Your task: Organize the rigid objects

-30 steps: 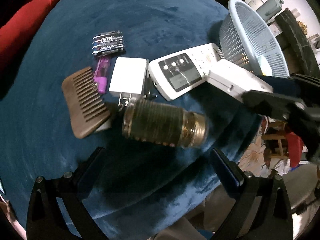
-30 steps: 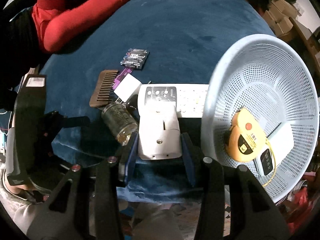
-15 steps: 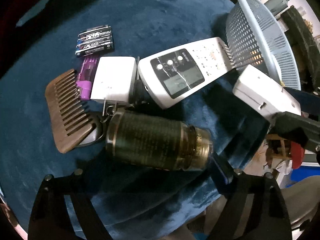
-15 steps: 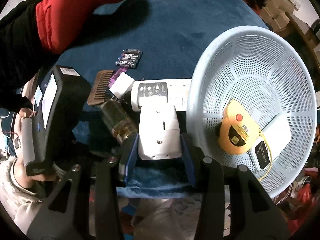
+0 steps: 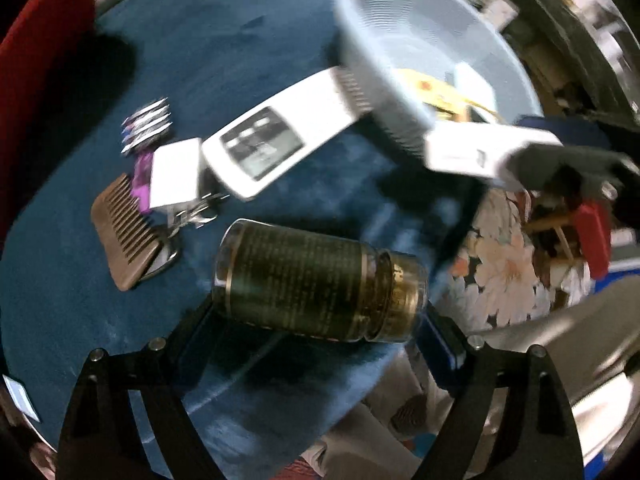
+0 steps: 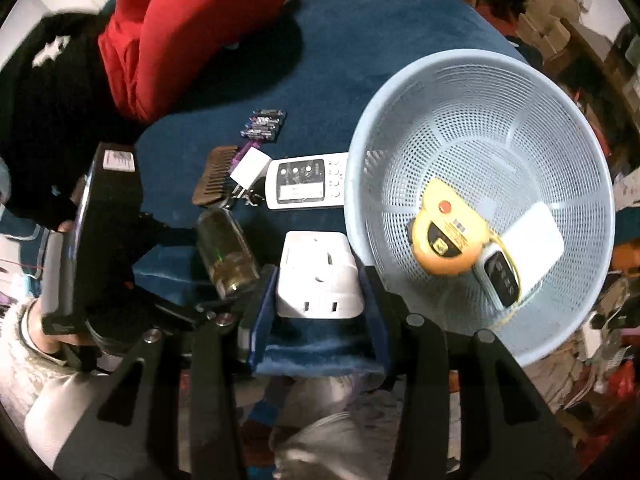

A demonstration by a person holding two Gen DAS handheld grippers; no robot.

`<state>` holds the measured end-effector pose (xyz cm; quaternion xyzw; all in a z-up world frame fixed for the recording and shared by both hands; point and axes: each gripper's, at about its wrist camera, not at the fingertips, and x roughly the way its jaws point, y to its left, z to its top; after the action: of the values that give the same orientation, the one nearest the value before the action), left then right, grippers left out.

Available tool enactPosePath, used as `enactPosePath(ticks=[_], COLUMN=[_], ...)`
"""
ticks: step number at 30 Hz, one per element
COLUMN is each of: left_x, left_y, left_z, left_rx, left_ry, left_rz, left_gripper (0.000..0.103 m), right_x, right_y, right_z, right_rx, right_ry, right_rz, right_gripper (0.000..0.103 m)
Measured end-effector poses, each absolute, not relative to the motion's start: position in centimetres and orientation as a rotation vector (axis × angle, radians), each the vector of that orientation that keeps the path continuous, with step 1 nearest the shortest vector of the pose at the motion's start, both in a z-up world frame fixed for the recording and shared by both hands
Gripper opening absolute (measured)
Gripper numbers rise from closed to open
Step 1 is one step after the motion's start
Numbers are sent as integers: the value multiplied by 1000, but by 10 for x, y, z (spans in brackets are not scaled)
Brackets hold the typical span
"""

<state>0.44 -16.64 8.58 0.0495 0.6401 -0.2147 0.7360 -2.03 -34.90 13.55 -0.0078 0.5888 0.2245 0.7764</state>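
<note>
My right gripper (image 6: 318, 280) is shut on a white plug adapter (image 6: 318, 274), held above the cushion's near edge just left of the pale blue basket (image 6: 516, 92). It also shows in the left wrist view (image 5: 476, 148). My left gripper (image 5: 316, 316) has its jaws on both ends of a dark glass jar (image 5: 316, 280) lying on its side, also seen in the right wrist view (image 6: 226, 250). The basket holds a yellow tape measure (image 6: 450, 236), a white box (image 6: 534, 236) and a small black device (image 6: 502, 280).
On the blue cushion (image 6: 360, 40) lie a white remote (image 5: 280, 136), a white charger (image 5: 176, 172), a brown comb (image 5: 124, 232), a purple item (image 5: 142, 180), a battery pack (image 5: 146, 126) and metal keys (image 5: 192, 212). A person in red (image 6: 180, 36) sits behind.
My left gripper has moved in around the jar and shut on its ends. My right gripper has carried the adapter closer to the basket.
</note>
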Motion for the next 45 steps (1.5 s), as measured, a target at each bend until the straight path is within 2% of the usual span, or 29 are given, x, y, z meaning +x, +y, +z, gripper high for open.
enactPosePath(ticks=[13,16,24,25,26,27,28,29,31,34,39,45], left_x=[9,18,58,61,65,69,71,72,71,62,39,5], left_y=[-250,-281,-337,-341,-343,-345,-347,-349,-354,-359,-364,-365], left_z=[164,168,138,133,128,124,121,119,117,121,123,126], left_rx=[229,238,257,259,256,255,257,265,305,374,478,560], left_ry=[1288,1276,1369,1375,1382,1389,1390,1391,1395,1348,1311,1300], left_rz=[-681,-713,-773,-768,-759,-744,-733,-723,-696,-669,-686,-759], left_gripper=[90,90,91,92,98,100,102,103,103,103,103,103], right_x=[-14,-5,15,18,20,22,21,20,16,-1,-45,-94], right_y=[-448,-469,-515,-518,-521,-523,-523,-525,-525,-533,-536,-513], right_z=[139,137,115,112,110,108,108,113,121,133,148,138], right_rx=[221,275,512,548,577,585,580,566,555,532,443,347], right_ry=[1209,1200,1214,1214,1217,1223,1222,1204,1179,1123,1049,1036], right_rz=[265,208,156,164,164,157,142,128,115,62,-99,-294], right_gripper=[43,43,43,45,48,55,74,85,88,99,99,99])
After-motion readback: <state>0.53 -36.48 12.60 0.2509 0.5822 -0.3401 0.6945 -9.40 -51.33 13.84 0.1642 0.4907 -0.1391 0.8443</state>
